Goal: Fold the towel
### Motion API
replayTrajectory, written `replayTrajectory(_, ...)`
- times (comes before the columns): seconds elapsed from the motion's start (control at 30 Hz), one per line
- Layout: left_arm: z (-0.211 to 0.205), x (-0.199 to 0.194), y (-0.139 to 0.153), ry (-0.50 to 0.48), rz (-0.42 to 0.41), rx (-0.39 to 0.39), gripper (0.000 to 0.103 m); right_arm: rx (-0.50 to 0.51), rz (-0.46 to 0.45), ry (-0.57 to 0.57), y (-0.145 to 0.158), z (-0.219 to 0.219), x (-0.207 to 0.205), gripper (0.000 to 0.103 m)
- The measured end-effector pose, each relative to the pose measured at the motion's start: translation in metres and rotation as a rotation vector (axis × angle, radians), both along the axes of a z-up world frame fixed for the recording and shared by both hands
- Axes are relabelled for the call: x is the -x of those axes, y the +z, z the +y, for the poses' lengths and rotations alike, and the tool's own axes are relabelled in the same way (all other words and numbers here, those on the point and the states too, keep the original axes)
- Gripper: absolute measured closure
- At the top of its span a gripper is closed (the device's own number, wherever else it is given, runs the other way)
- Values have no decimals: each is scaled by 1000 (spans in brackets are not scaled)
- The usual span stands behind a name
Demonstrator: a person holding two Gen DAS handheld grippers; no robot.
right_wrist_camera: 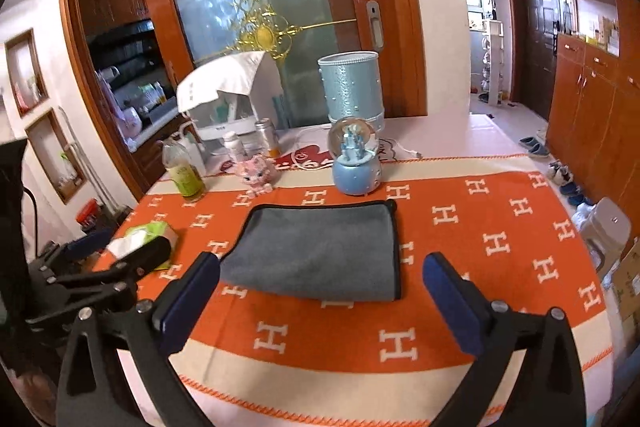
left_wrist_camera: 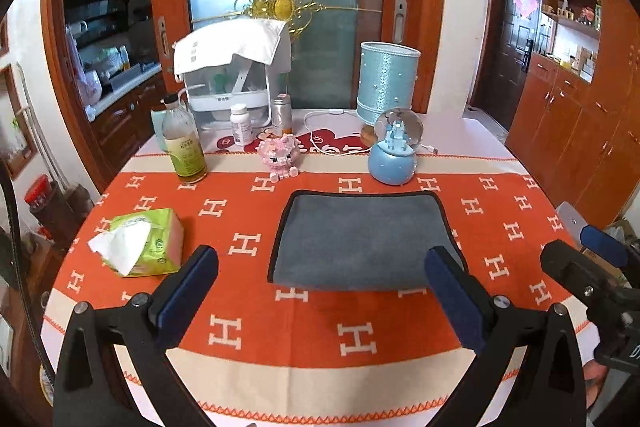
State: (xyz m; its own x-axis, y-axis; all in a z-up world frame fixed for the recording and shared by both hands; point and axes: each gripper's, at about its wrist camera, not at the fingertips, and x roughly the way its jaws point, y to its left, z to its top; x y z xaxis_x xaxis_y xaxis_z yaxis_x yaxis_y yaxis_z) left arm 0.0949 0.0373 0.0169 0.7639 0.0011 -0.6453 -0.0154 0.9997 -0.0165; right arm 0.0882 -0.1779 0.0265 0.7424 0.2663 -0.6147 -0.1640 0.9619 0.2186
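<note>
A grey towel [left_wrist_camera: 360, 239] with black trim lies folded flat on the orange patterned tablecloth [left_wrist_camera: 248, 307]; its folded edge faces me. It also shows in the right wrist view [right_wrist_camera: 320, 251]. My left gripper [left_wrist_camera: 322, 263] is open and empty, held above the table just in front of the towel's near edge. My right gripper [right_wrist_camera: 322, 267] is open and empty, also just in front of the towel. The right gripper shows at the right edge of the left wrist view [left_wrist_camera: 592, 255]. The left gripper shows at the left of the right wrist view [right_wrist_camera: 112, 255].
A green tissue pack [left_wrist_camera: 142, 241] lies left of the towel. Behind the towel stand a bottle [left_wrist_camera: 184, 143], a pink toy [left_wrist_camera: 278, 155], a blue snow globe [left_wrist_camera: 394, 149], a blue cylinder lamp [left_wrist_camera: 386, 83] and a white appliance [left_wrist_camera: 236, 75]. Cabinets [left_wrist_camera: 580, 115] line the right.
</note>
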Motion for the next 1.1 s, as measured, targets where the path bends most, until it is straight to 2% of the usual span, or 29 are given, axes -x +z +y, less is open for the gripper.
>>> replayTrajectory(0.47,-3,52,4,-32,9,45,1,-54,37,-8,-6,-9,45,0)
replayTrajectory(0.7,-6,68,8,-28,6,66,1,-6,0,-17,2,-2,66,0)
replayTrajectory(0.93,-13,83,7,-5,-3,13,1,27,20,-4,-2,6,82,0)
replayTrajectory(1.1,-16,89,1,-2,6,24,1,49,32,3,-3,11,92,0)
